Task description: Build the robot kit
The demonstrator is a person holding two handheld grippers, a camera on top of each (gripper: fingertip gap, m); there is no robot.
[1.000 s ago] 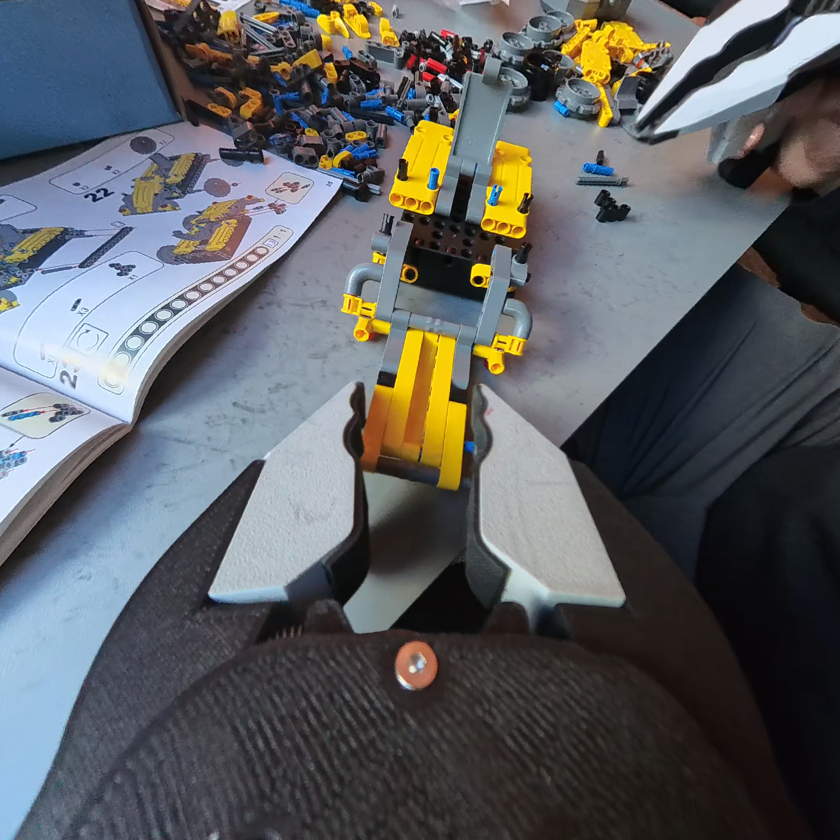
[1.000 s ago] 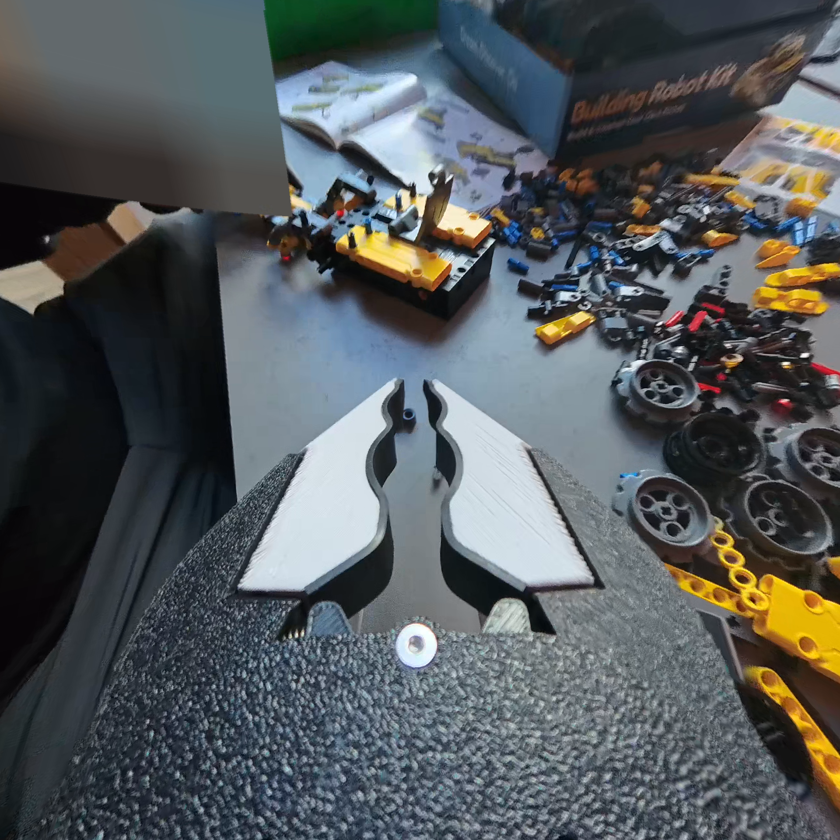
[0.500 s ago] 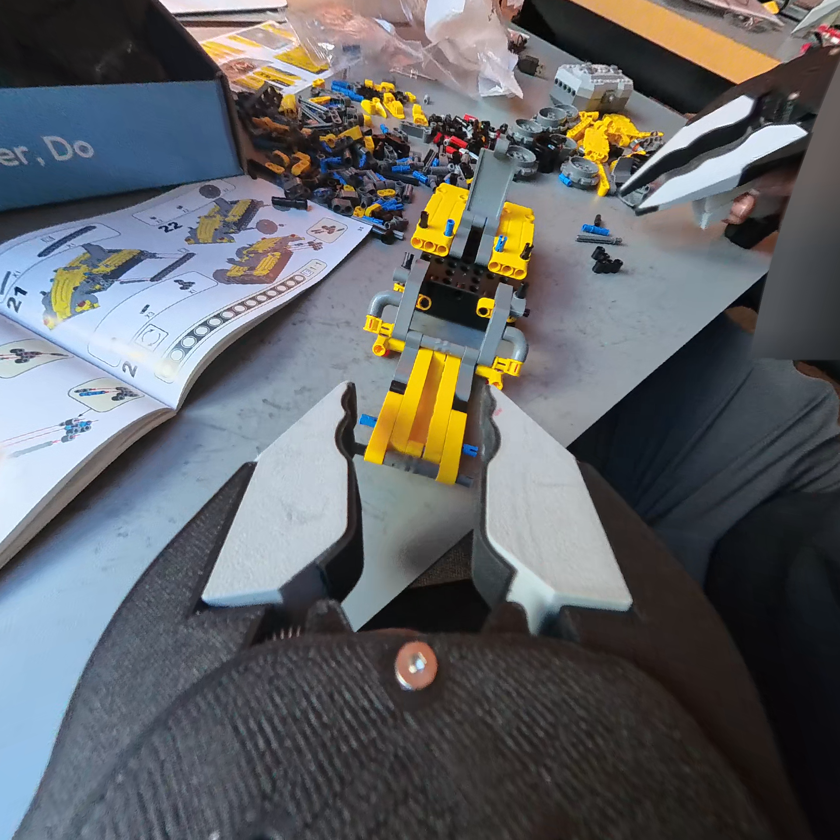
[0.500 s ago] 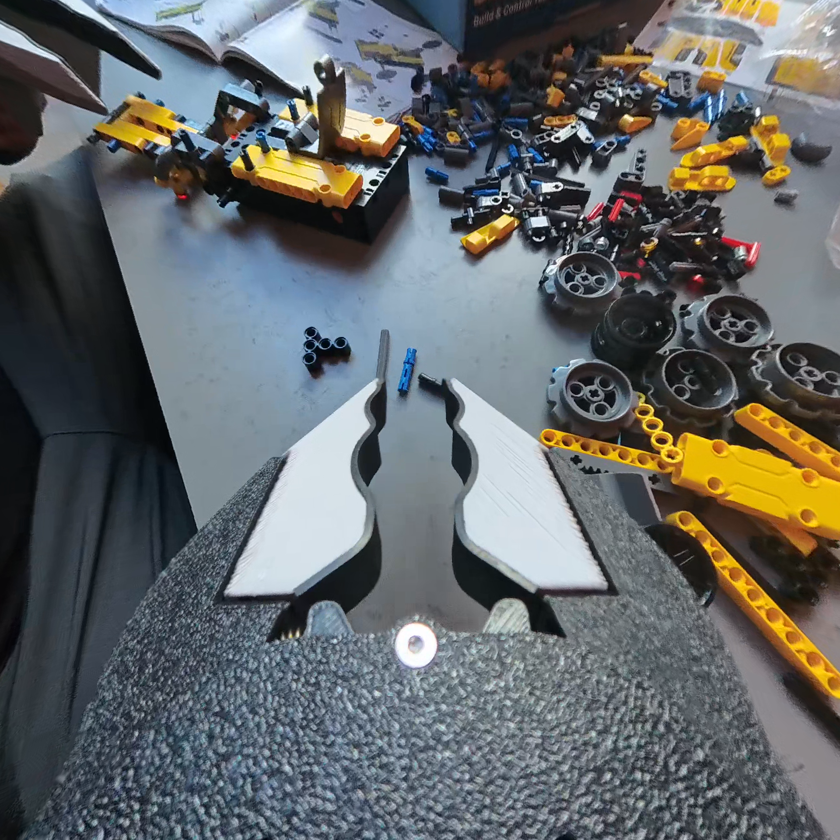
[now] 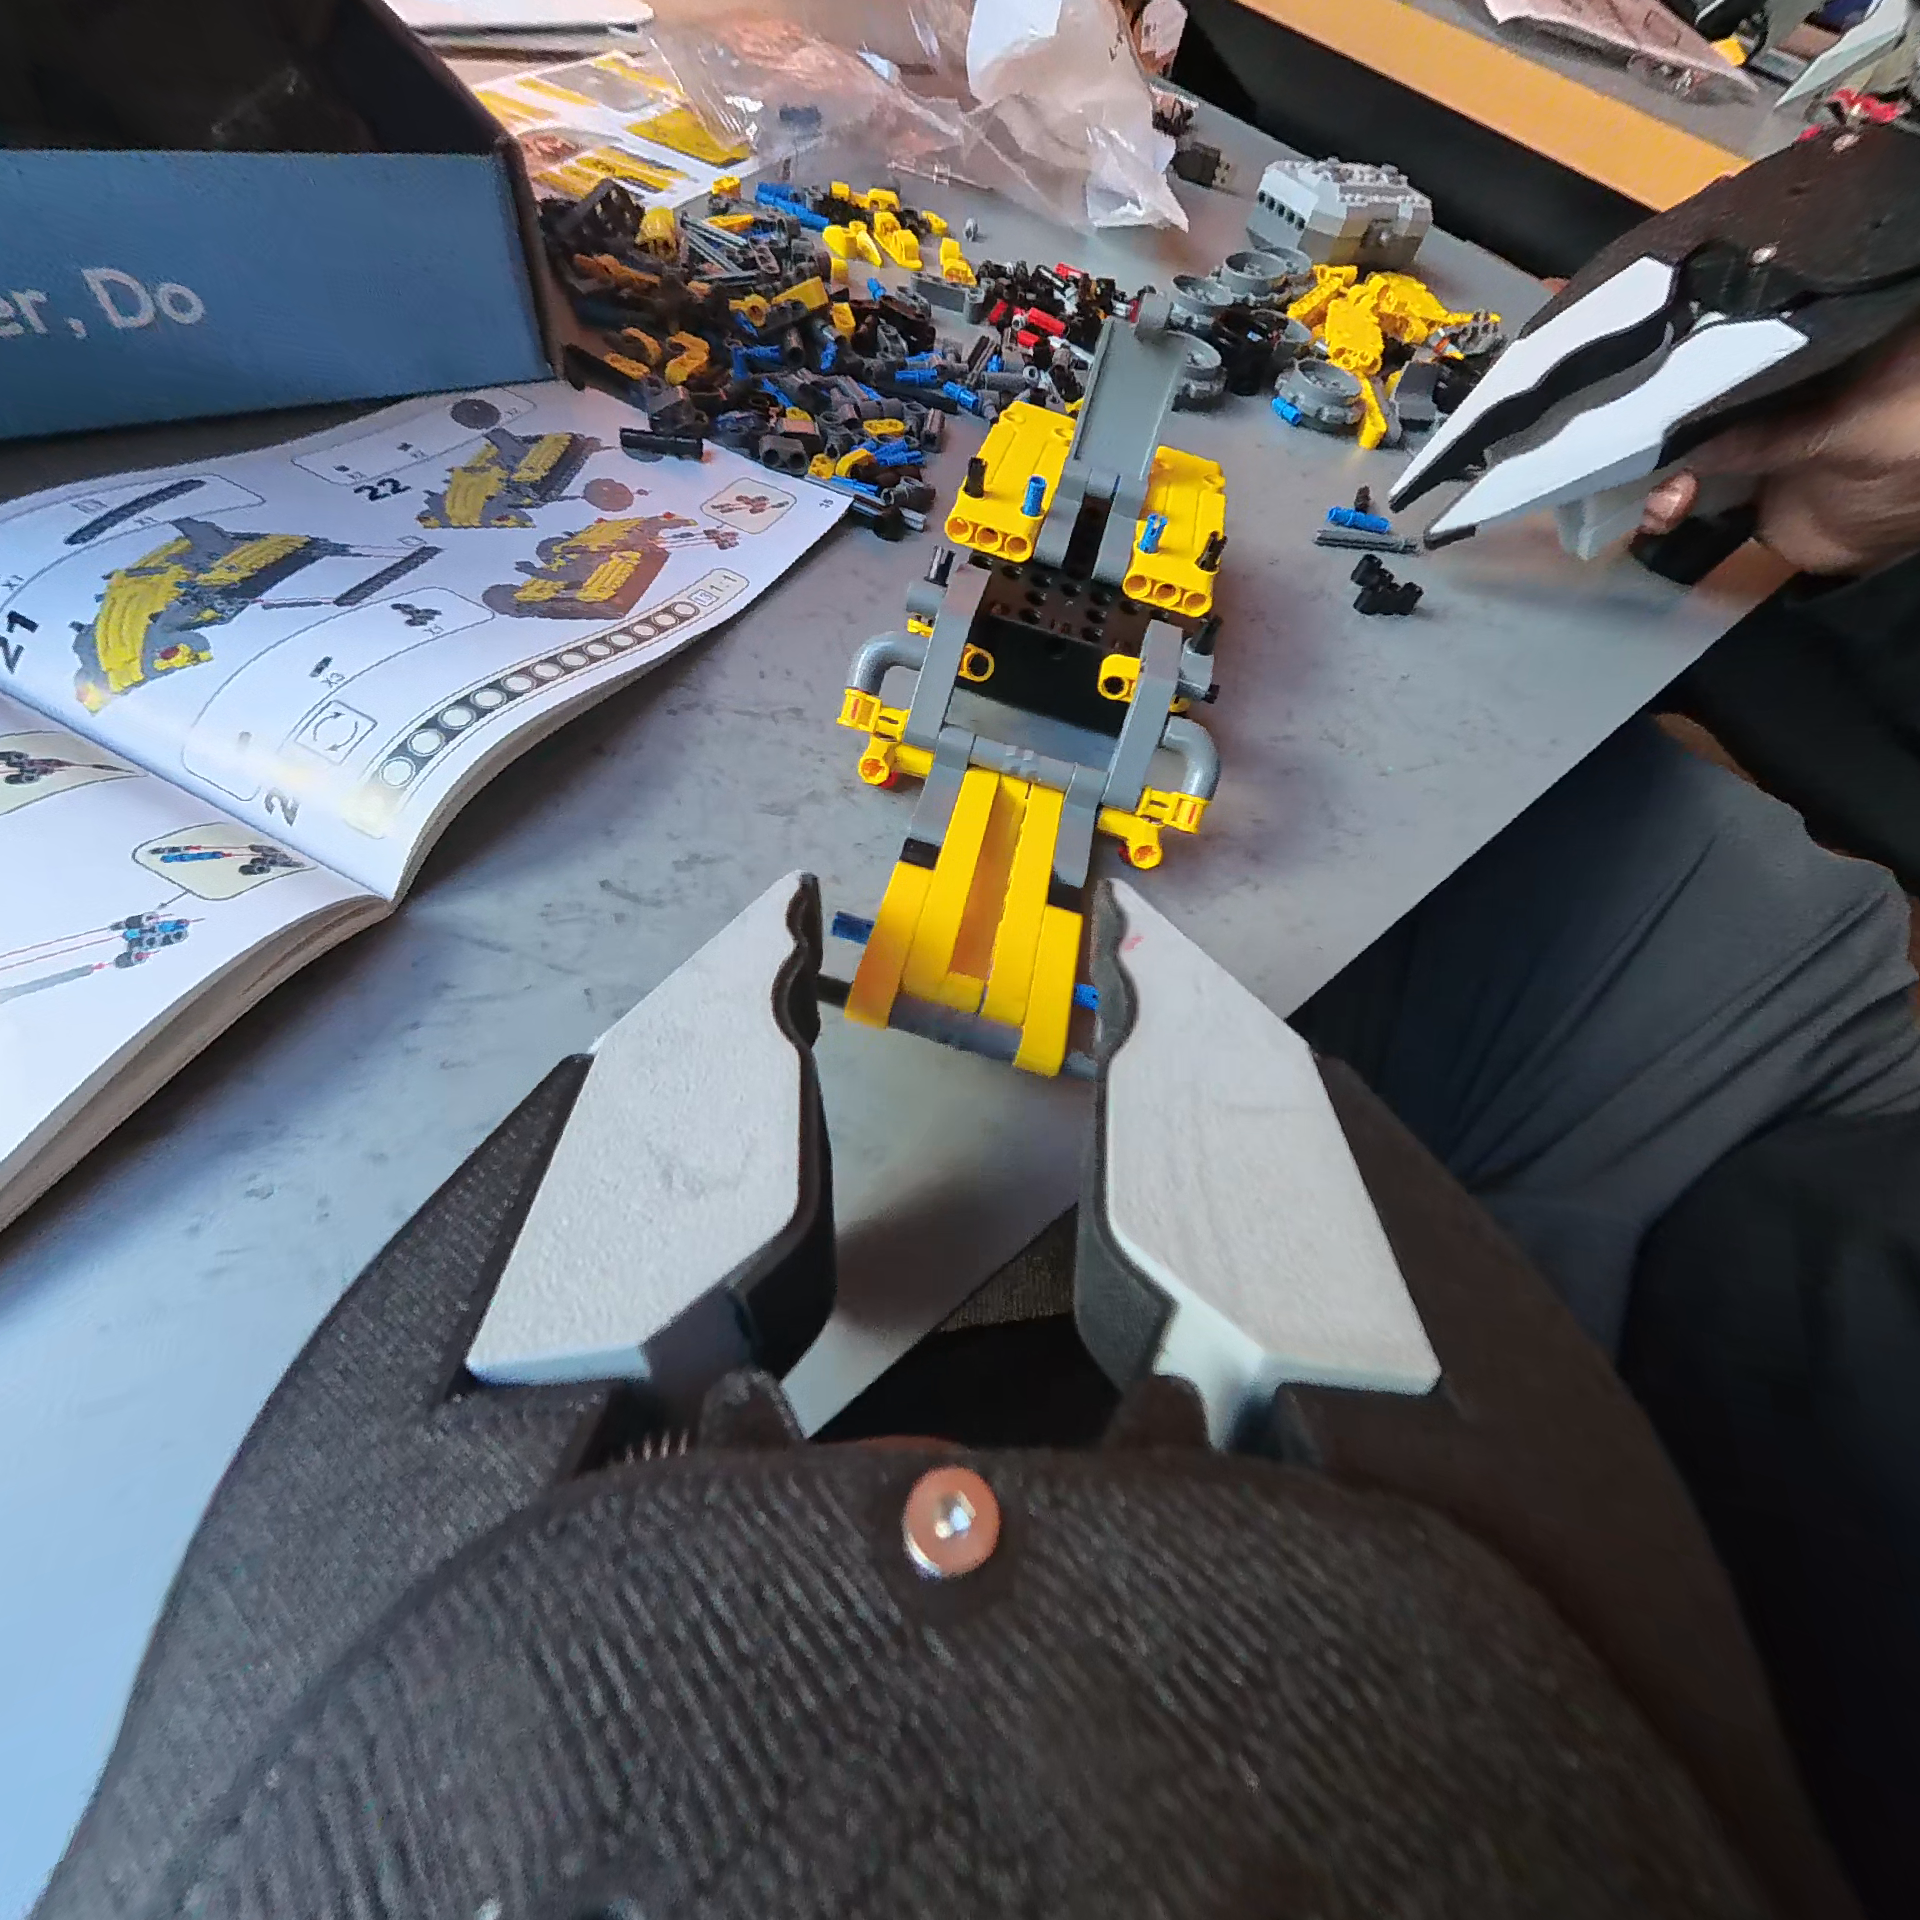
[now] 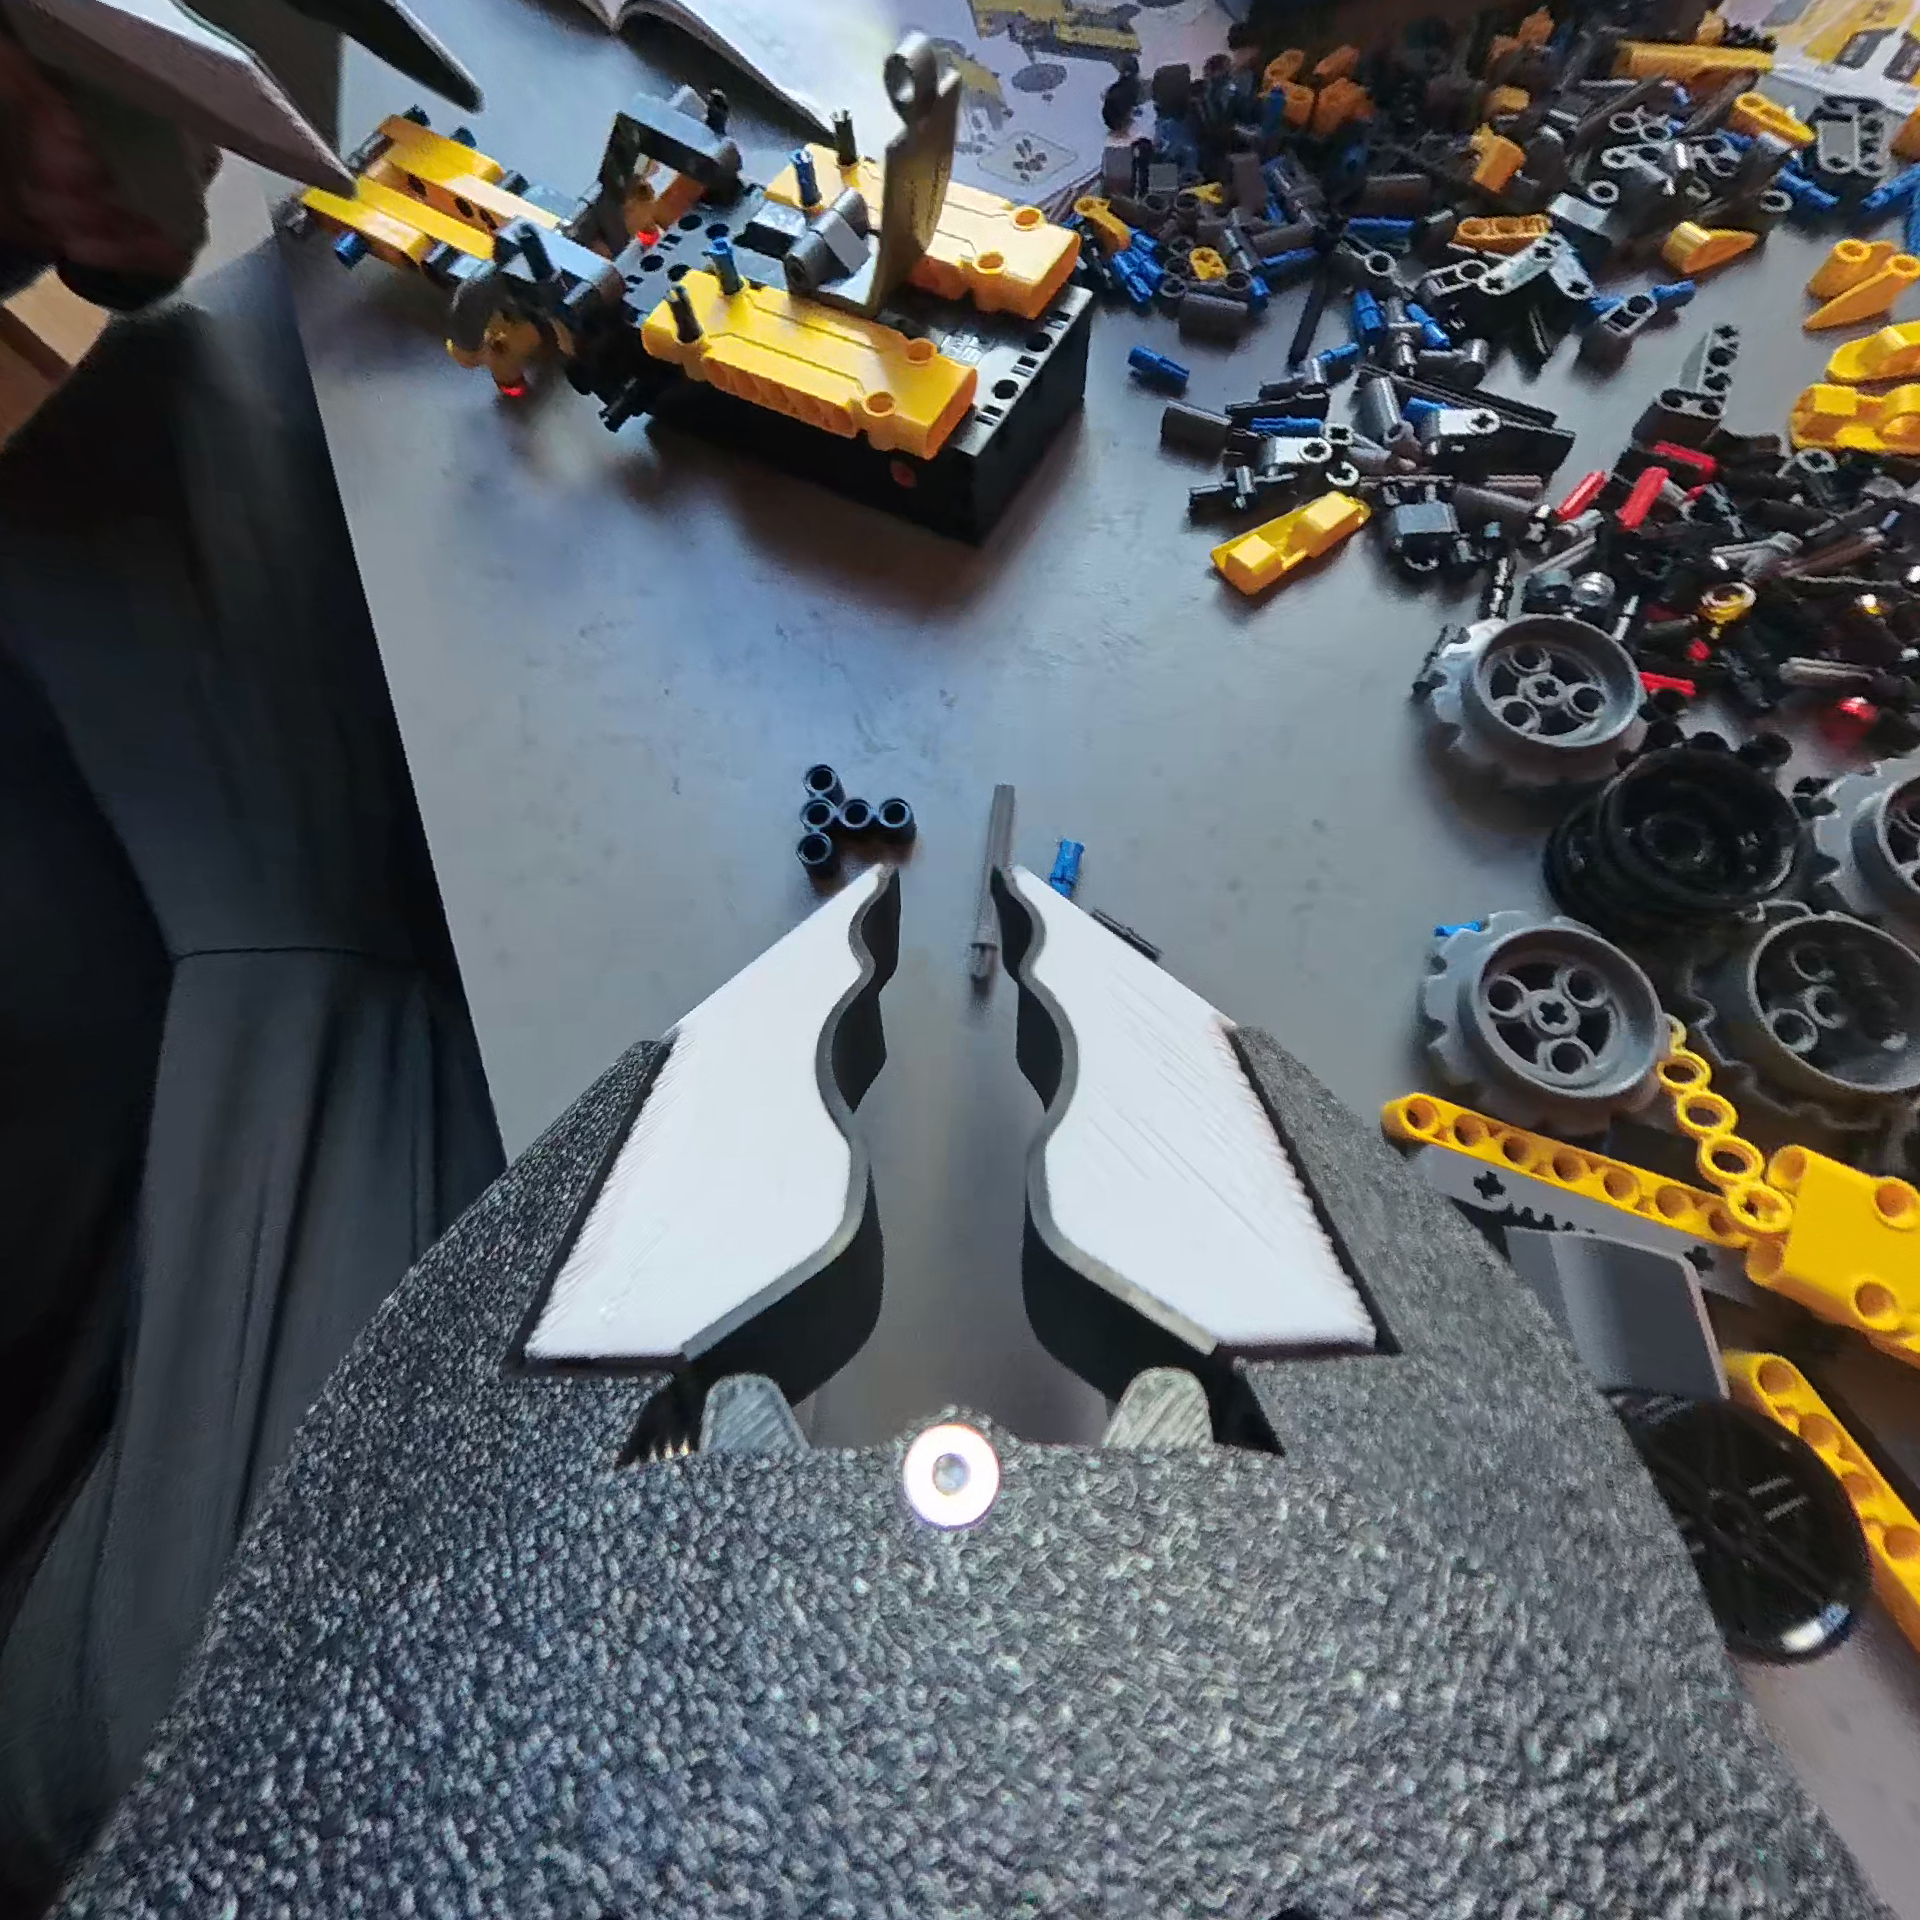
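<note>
Lowered since before, right tongs [image 6: 943,883] straddle grey axle [image 6: 990,875], parted.

The right gripper's [image 6: 943,883] right fingertip covers part of the blue pin [image 6: 1066,864], and the frame's right edge crops the grey wheels [image 6: 1870,842] beyond it.

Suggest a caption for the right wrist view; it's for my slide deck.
Open right claw hovers over a grey axle beside a black connector on the table.
</note>
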